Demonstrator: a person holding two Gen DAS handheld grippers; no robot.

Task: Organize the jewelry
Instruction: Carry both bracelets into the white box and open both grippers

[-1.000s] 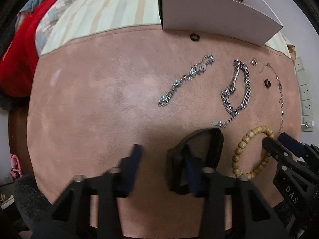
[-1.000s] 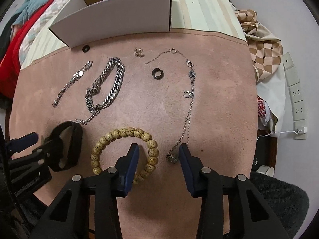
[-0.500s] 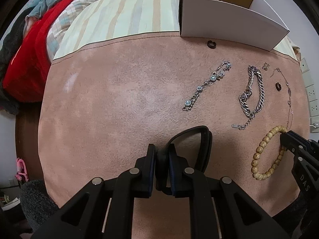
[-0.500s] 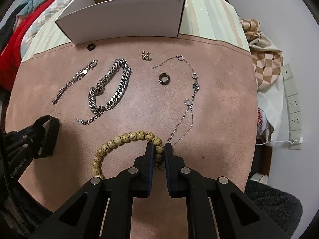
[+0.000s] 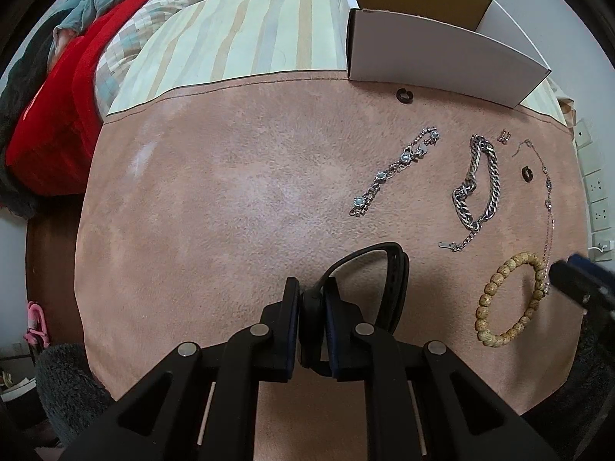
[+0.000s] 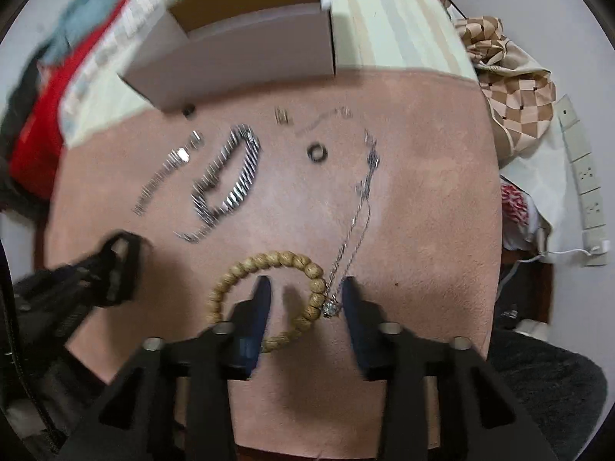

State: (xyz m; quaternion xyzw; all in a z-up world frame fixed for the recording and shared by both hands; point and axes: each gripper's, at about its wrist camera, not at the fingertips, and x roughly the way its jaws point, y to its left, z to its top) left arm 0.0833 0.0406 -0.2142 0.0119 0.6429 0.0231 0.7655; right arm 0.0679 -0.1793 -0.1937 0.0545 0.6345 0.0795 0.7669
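Black band [image 5: 388,280] in left tongs [image 5: 312,307]; bead bracelet [image 6: 269,292] between parting right tongs [image 6: 305,299].

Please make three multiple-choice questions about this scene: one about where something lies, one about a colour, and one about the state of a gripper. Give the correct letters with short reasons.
1. Where is the white box?
A. at the far edge of the pink mat
B. under the bead bracelet
C. inside the left gripper

2. What colour is the bead bracelet?
A. red
B. tan
C. blue

3. What is the left gripper doing?
A. standing open over nothing
B. gripping the black band
C. gripping a silver chain

Answers: 1 A, the box stands beyond the jewelry at the mat's far edge. 2 B, its beads look wooden tan. 3 B, the black band sits pinched between its closed fingers.
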